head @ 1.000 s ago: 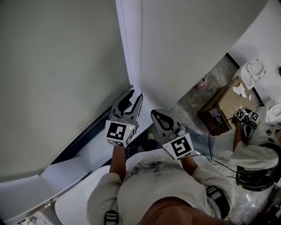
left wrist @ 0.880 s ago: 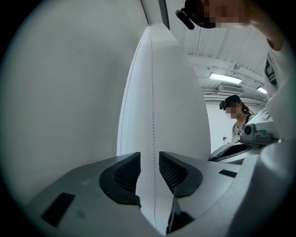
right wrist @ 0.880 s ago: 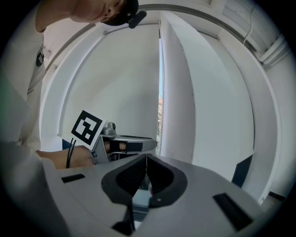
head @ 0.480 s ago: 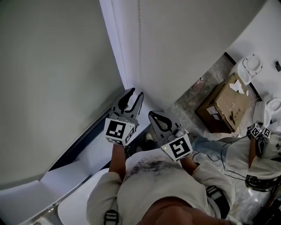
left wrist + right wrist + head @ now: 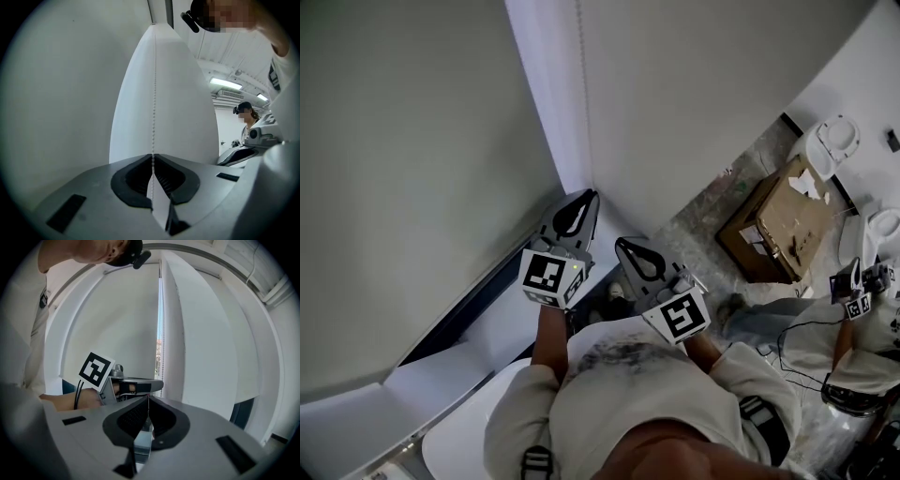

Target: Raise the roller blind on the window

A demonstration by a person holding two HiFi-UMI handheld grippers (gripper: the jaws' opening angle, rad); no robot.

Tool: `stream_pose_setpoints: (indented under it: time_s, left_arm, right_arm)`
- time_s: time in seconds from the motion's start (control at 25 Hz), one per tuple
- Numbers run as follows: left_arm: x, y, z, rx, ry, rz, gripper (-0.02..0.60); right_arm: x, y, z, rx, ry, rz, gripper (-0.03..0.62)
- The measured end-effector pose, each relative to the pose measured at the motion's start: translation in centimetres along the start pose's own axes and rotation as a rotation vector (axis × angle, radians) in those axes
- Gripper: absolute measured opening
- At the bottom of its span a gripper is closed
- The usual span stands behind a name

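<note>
The pale roller blind (image 5: 412, 169) covers the window at the left. A thin bead chain (image 5: 580, 94) hangs beside it along the white frame. In the left gripper view the bead chain (image 5: 154, 93) drops straight into my left gripper (image 5: 153, 157). Its jaws have just been closing and now pinch the chain. From the head camera my left gripper (image 5: 589, 195) points at the frame's corner. Just to its right my right gripper (image 5: 622, 244) has its jaws together. In the right gripper view the right gripper (image 5: 148, 398) is shut behind the left gripper (image 5: 136, 386). Nothing shows clearly between its tips.
A white window sill (image 5: 487, 328) runs below the blind. On the floor to the right stand a cardboard box (image 5: 778, 230) and a white seat-like object (image 5: 836, 141). Another person (image 5: 853, 328) with grippers crouches at the far right.
My left gripper's jaws stood apart in both earlier frames and are now closed. The right gripper has kept still. The other person has shifted to the right.
</note>
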State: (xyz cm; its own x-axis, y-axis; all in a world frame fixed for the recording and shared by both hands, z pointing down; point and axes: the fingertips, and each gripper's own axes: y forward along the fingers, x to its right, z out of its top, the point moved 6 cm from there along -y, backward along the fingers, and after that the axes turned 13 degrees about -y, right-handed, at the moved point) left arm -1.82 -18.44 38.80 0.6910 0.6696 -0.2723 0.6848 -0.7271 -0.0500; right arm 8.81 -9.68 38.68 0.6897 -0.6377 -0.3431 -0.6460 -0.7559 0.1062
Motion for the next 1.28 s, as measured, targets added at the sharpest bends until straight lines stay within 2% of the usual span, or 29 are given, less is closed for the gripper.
stream_pose_setpoints:
  time_s: [0.36, 0.8, 0.96, 1.28]
  left_arm:
    - [0.7, -2.8, -0.4, -0.026, -0.009, 0.000, 0.017]
    - [1.1, -6.8, -0.8, -0.034, -0.036, 0.030, 0.016]
    - [1.2, -7.3, -1.3, -0.045, -0.042, 0.035, 0.015]
    - [1.5, -8.5, -2.2, -0.027, -0.045, 0.034, 0.015]
  right_arm:
    - [-0.4, 0.4, 1.7, 0.041, -0.002, 0.031, 0.062]
    - [1.1, 3.4, 8.9, 0.166, -0.049, 0.083, 0.066]
    - [1.7, 4.4, 11.9, 0.216, -0.057, 0.105, 0.114]
    - [1.5, 4.8, 14.4, 0.266, -0.065, 0.117, 0.127]
